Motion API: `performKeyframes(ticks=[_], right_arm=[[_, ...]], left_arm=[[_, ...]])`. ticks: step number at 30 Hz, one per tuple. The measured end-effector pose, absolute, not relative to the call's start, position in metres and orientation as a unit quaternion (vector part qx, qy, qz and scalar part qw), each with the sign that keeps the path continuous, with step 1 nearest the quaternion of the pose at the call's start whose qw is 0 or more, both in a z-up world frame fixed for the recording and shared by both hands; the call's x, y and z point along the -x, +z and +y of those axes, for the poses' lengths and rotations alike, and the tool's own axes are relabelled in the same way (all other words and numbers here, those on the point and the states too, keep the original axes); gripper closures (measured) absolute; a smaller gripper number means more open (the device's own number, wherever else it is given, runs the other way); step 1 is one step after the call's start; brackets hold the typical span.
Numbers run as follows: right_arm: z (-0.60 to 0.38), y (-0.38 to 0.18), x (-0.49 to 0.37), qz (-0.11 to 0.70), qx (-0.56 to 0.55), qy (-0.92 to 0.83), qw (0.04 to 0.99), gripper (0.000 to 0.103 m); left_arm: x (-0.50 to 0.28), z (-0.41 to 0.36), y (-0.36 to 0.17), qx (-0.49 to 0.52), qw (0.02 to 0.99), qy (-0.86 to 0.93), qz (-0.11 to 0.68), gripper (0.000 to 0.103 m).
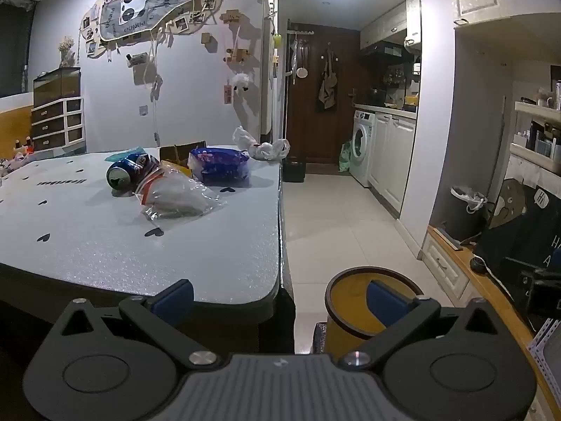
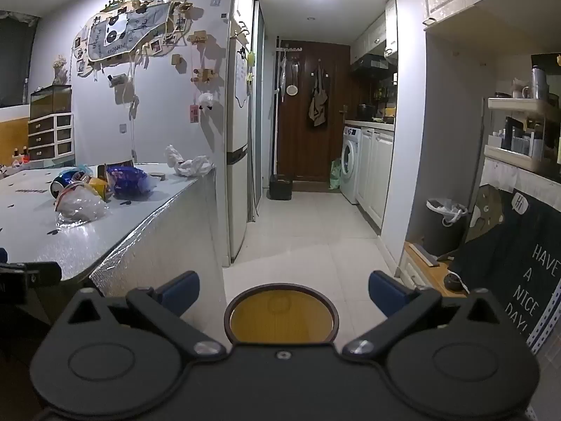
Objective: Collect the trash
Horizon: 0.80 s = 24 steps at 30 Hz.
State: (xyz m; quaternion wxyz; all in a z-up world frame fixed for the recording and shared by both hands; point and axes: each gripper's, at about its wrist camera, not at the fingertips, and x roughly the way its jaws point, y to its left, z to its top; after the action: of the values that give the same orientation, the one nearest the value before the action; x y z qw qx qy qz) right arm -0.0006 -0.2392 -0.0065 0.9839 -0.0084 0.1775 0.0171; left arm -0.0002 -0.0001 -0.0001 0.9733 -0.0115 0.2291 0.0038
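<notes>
My left tongs (image 1: 280, 294) and right tongs (image 2: 284, 289) gape wide, empty, ready for table (image 1: 140, 252) litter; bin (image 2: 281, 315) waits below.

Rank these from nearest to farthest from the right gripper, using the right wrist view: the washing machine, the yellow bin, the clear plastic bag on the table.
1. Yellow bin, on the floor just beyond the open right gripper.
2. Clear plastic bag, left, on the table.
3. Washing machine, far down the hallway, right.
</notes>
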Motion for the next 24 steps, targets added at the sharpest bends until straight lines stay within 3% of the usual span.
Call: performKeyframes(ticks=[24], right_arm=[[-0.2432, -0.0099, 0.0030, 0.177, 0.010, 0.015, 0.984, 0.000]], left_arm=[[0.0001, -0.0002, -0.0002, 0.009, 0.974, 0.005, 0.226, 0.000]])
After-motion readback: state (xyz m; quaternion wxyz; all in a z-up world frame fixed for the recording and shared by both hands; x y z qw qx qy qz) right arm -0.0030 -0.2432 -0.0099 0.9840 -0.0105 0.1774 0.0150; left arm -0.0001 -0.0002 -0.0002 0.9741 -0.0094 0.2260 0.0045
